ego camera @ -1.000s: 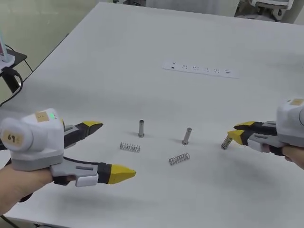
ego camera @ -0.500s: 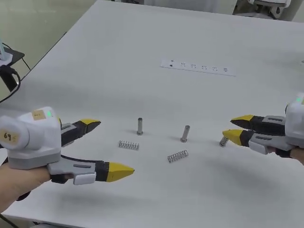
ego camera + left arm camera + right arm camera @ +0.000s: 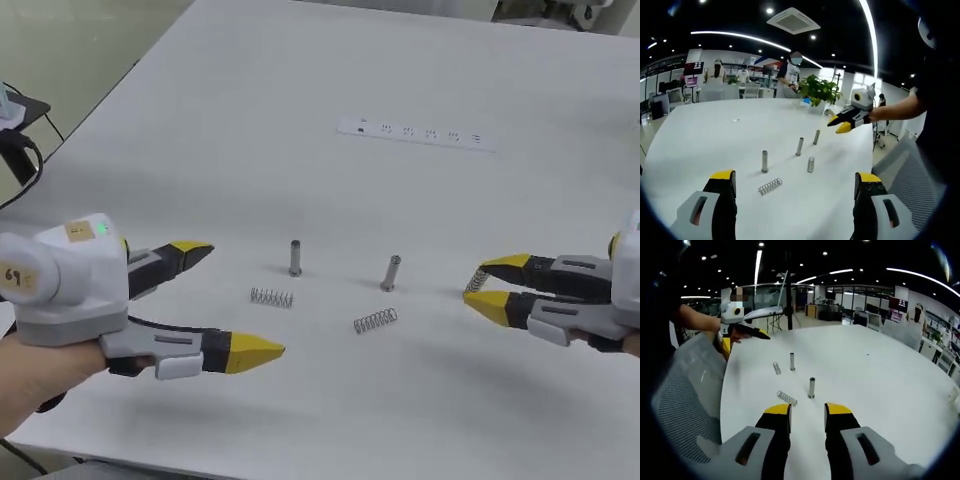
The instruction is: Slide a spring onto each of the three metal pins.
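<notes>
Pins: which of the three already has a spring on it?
The pin nearest the right gripper: coils wrap its shaft. The middle pin and left pin stand bare; two springs lie loose beside them.

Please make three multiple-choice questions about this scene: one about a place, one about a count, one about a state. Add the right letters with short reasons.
1. Where is the power strip? A. Beyond the pins. B. Nearer the person than the pins. C. On a chair.
2. How many springs lie flat, off any pin? A. One. B. Two. C. Four.
3. How is the left gripper? A. Open, empty. B. Shut on a spring. C. Shut on a pin.
Answers: 1 A, it lies past them; 2 B, both lie beside bare pins; 3 A, its jaws stand wide apart.
</notes>
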Motion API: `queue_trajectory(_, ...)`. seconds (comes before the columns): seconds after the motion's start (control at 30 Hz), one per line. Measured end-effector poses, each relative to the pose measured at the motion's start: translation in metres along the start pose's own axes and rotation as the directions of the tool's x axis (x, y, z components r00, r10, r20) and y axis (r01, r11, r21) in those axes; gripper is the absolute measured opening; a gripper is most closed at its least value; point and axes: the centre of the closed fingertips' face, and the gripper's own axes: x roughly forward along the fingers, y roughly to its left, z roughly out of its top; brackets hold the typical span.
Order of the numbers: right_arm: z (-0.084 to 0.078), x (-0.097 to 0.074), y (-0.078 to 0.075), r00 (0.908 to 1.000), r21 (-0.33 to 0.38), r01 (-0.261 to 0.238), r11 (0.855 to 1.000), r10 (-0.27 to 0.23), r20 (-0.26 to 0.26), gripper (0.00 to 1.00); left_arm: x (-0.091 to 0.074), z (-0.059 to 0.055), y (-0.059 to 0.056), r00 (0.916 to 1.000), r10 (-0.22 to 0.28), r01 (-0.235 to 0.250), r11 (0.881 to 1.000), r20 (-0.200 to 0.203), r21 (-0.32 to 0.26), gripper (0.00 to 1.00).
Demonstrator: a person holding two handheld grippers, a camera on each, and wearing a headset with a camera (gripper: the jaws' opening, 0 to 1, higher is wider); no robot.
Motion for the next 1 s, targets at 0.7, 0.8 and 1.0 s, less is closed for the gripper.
queue_trajectory(0.7, -0.016, 0.014, 0.026, 0.9956, -0.026, -0.077, 0.997, 0.075, -0.056, 0.25, -0.002, -0.008, -0.006, 0.9999, -0.005, 0.005, 1.000, -0.011, -0.015, 0.95)
queue_trajectory(0.8, -0.014, 0.019, 0.026, 0.9943, -0.045, -0.088, 0.995, 0.085, -0.065, 0.25, -0.004, -0.008, -0.005, 0.9999, -0.004, 0.004, 1.000, -0.011, -0.016, 0.95)
queue_trajectory(1.0, -0.017, 0.030, 0.025, 0.9879, -0.120, -0.109, 0.987, 0.094, -0.124, 0.25, -0.005, -0.004, -0.003, 1.0000, -0.001, 0.001, 1.000, -0.005, -0.009, 0.95)
